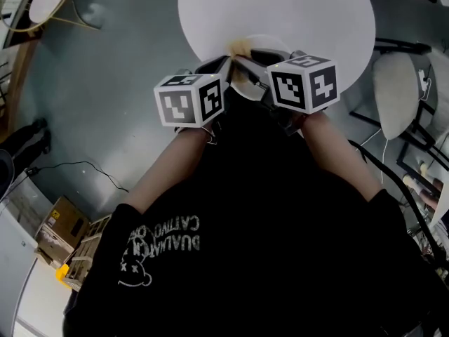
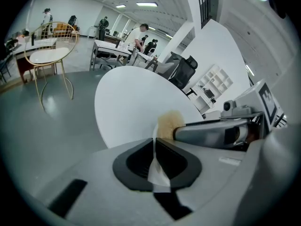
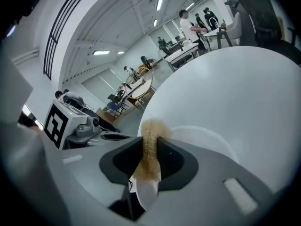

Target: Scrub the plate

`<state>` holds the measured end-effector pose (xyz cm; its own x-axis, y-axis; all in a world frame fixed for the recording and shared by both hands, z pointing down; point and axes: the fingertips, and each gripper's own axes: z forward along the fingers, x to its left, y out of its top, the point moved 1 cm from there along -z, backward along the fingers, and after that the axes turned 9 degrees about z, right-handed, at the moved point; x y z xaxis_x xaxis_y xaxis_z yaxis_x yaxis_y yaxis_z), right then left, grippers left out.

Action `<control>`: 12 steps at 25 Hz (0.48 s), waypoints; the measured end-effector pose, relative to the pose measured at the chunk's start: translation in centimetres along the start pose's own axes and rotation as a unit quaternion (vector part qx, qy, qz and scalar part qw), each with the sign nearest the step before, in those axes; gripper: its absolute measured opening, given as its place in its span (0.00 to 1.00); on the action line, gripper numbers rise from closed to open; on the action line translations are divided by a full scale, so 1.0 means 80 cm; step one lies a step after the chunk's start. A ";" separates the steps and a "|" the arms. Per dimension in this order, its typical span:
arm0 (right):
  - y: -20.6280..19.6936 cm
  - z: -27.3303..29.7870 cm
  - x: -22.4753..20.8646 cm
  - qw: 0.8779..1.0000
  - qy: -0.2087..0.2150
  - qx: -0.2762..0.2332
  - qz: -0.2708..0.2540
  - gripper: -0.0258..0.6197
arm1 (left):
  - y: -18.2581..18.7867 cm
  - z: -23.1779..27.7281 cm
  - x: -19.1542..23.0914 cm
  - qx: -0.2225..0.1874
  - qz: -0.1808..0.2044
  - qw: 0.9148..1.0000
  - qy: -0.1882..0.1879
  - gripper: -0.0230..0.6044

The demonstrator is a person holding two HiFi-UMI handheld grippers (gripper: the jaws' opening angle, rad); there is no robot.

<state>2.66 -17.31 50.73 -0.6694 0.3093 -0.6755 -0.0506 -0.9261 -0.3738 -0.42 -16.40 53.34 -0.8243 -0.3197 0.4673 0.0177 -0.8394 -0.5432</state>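
Over the near edge of the round white table (image 1: 302, 12), my two grippers meet. My left gripper (image 1: 223, 66) is shut on the thin rim of a white plate (image 2: 158, 171), which shows edge-on between its jaws (image 2: 155, 147). The plate's pale face (image 3: 207, 142) lies just past my right gripper (image 3: 150, 147). This gripper is shut on a tan fibrous scrubber (image 3: 149, 149). The scrubber's tuft (image 2: 169, 124) rests against the plate, and in the head view it peeks out as the scrubber (image 1: 238, 45) beside my right gripper (image 1: 258, 57). Most of the plate is hidden by the grippers.
A white padded chair (image 1: 396, 93) stands right of the table. Another chair with a gold wire frame (image 2: 47, 55) stands on the grey floor to the left. A black cable (image 1: 77, 166) and cardboard boxes (image 1: 59, 227) lie on the floor at lower left. People stand at far desks (image 2: 136, 36).
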 end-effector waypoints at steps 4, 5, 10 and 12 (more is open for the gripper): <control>0.003 0.006 -0.005 1.000 -0.003 0.007 -0.024 0.19 | 0.004 0.000 0.003 -0.005 0.002 1.000 -0.002 0.07; 0.003 0.007 -0.006 0.999 -0.009 0.010 -0.037 0.19 | 0.004 0.000 0.004 -0.004 0.005 1.000 -0.002 0.07; 0.000 0.005 -0.006 0.997 -0.038 0.023 -0.063 0.19 | 0.002 -0.004 0.006 -0.002 0.012 1.000 -0.010 0.07; -0.001 0.002 -0.008 0.996 -0.048 0.028 -0.064 0.19 | 0.000 -0.006 0.008 -0.002 0.014 1.000 -0.011 0.07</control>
<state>2.97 -17.43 51.27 -0.7222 0.4059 -0.5601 -0.1790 -0.8918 -0.4155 -1.21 -16.39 53.26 -0.8103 -0.3534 0.4675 0.0382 -0.8278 -0.5598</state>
